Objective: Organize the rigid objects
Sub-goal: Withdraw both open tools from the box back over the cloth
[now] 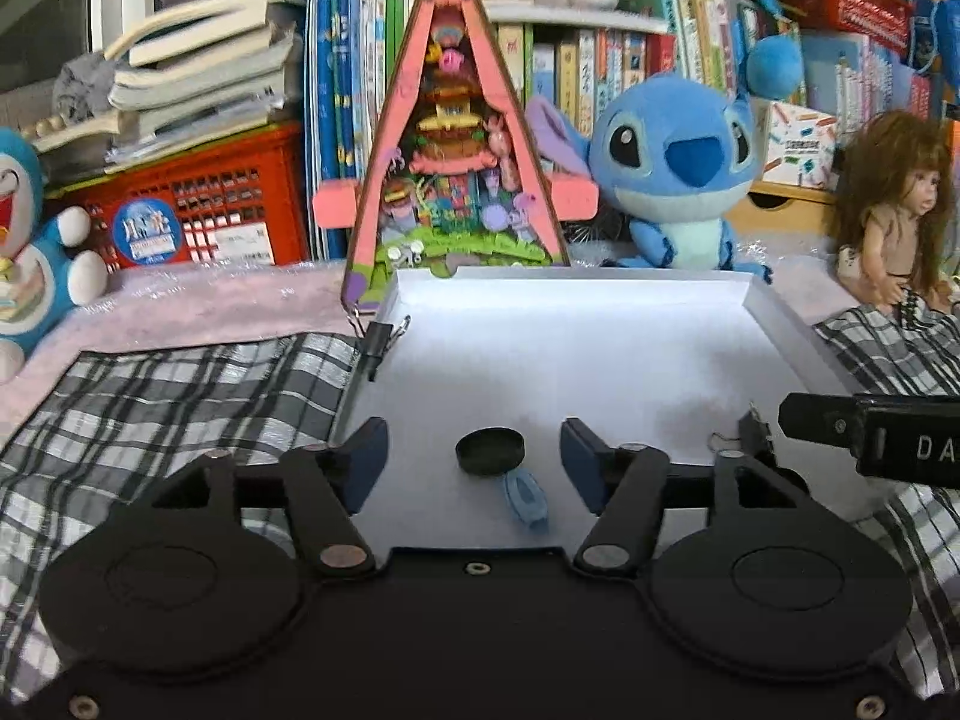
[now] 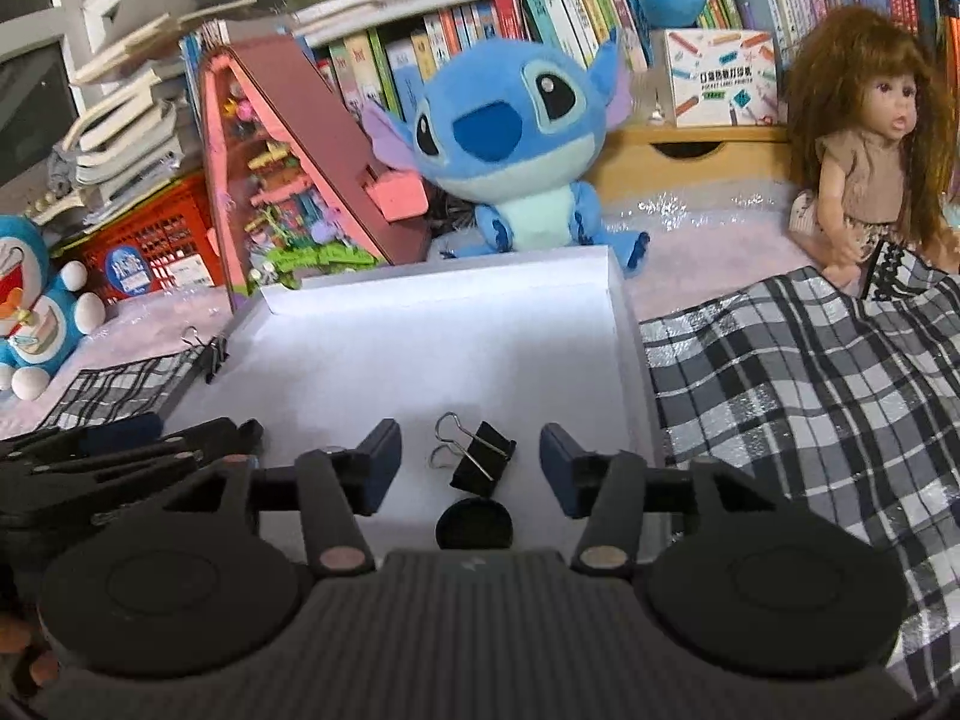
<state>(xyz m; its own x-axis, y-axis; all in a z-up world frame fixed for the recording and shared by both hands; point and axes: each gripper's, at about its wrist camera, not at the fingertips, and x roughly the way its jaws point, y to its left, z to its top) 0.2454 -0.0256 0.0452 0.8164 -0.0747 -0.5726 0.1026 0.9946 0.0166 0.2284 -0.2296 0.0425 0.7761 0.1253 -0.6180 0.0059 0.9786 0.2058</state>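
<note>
Item, nearest: my left gripper (image 1: pixel 474 461), jaws standing well apart and holding nothing. Between the fingers, touching neither, lay a black round cap (image 1: pixel 490 450) and just nearer it a small blue plastic piece (image 1: pixel 526 500), both on the floor of the white tray (image 1: pixel 600 324). I judged them set down there on purpose, sorted into the tray.

Item: my right gripper (image 2: pixel 471 467), jaws likewise wide and empty. A black binder clip (image 2: pixel 480 457) lay loose between the fingers, its wire handles pointing left, with the same round cap just nearer, partly hidden by the gripper body.

Item: white tray, shallow, walled, resting on the checked cloth (image 2: pixel 810 396). Most of its floor was bare; all three small things sat at its near end, probably because that was the easiest reach. One further binder clip (image 1: pixel 384 339) was clamped on the left wall and another (image 1: pixel 753 429) gripped the near right rim, perhaps to hold the rim or cloth in place.

Item, far: a triangular pink dollhouse (image 1: pixel 450 168) standing upright behind the tray's far left corner; a blue plush (image 1: pixel 678 174) seated at the far edge; a long-haired doll (image 2: pixel 864 150) to the far right; a blue-and-white plush (image 1: pixel 30 228) far left; a red crate (image 1: pixel 198 210) under stacked books.

Hard to make out: what the blue piece was. The tray's near edge was covered by both grippers, and the right gripper was cut off in the left view.
</note>
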